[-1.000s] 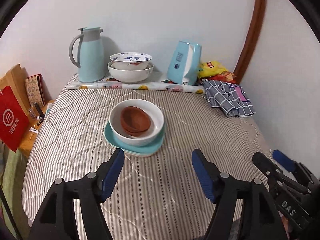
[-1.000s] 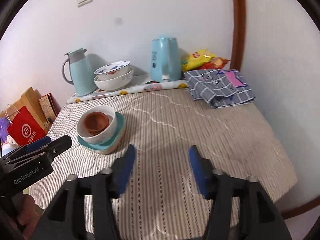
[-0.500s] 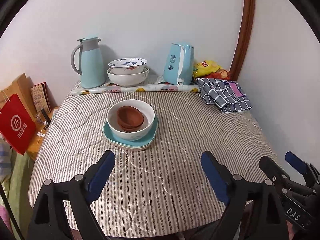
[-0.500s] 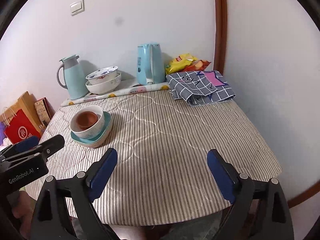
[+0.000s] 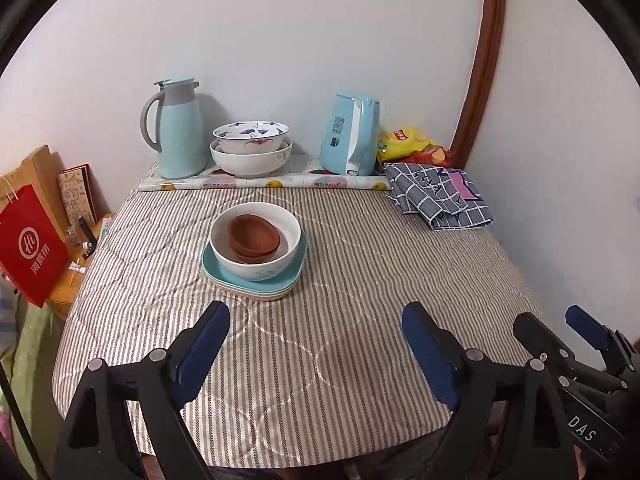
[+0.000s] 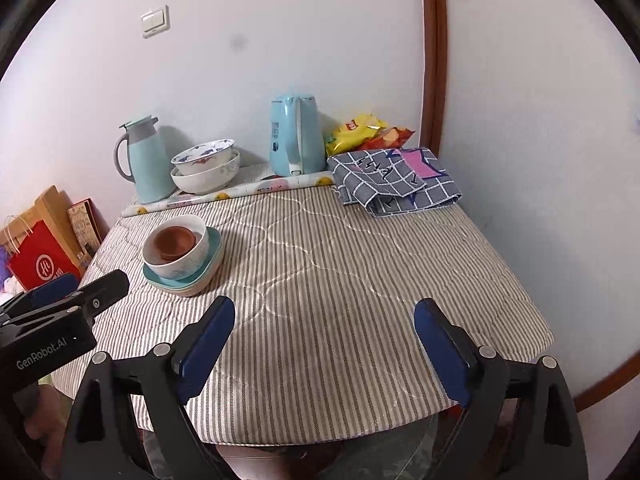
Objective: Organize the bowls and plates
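A stack sits left of centre on the striped table: teal plates [image 5: 224, 270] [image 6: 214, 246] at the bottom, a white bowl [image 5: 258, 264] [image 6: 188, 264] on them, small brown bowls [image 5: 254, 236] [image 6: 174, 240] nested inside. Two larger white patterned bowls [image 5: 250, 148] [image 6: 206, 168] are stacked at the back by the wall. My left gripper [image 5: 316, 344] is open and empty over the near table edge, well short of the stack. My right gripper [image 6: 324, 336] is open and empty over the near edge, right of the stack.
A teal thermos jug [image 5: 178, 136], a teal kettle [image 5: 354, 136], a rolled printed mat [image 5: 264, 184], snack bags [image 5: 408, 142] and a folded checked cloth [image 5: 438, 196] line the back. A red bag [image 5: 28, 248] stands left of the table [image 5: 360, 264]. Walls close the back and right.
Both grippers have pulled back and up from the table, and both jaws have opened wider. The stack has not moved.
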Motion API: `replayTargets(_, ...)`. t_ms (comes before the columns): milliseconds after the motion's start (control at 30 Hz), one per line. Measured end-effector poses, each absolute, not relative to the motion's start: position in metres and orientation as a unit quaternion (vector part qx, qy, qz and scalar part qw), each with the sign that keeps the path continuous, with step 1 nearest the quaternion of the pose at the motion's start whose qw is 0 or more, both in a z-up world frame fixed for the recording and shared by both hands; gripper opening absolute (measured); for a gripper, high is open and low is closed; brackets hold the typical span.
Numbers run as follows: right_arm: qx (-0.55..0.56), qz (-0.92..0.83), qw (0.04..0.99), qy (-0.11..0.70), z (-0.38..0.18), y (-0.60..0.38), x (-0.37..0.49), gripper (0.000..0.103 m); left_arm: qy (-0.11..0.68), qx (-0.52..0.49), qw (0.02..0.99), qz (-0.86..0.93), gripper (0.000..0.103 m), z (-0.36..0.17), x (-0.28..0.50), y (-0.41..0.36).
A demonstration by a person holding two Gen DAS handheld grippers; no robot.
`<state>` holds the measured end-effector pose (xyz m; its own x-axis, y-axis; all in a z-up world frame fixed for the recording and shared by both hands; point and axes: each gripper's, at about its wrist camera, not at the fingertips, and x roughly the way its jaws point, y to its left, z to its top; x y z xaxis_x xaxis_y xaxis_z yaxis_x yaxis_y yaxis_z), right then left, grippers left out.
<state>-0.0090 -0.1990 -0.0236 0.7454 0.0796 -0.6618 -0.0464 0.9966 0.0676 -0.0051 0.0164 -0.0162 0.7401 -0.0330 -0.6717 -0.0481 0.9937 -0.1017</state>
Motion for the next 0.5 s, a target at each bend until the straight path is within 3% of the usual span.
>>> replayTargets(500, 0.025, 0.032, 0.935, 0.352, -0.0209, -0.1991, -0.0124, 0.090, 0.359, -0.054, 0.932, 0.003, 0.088, -0.0153, -0.0089, 0.0149)
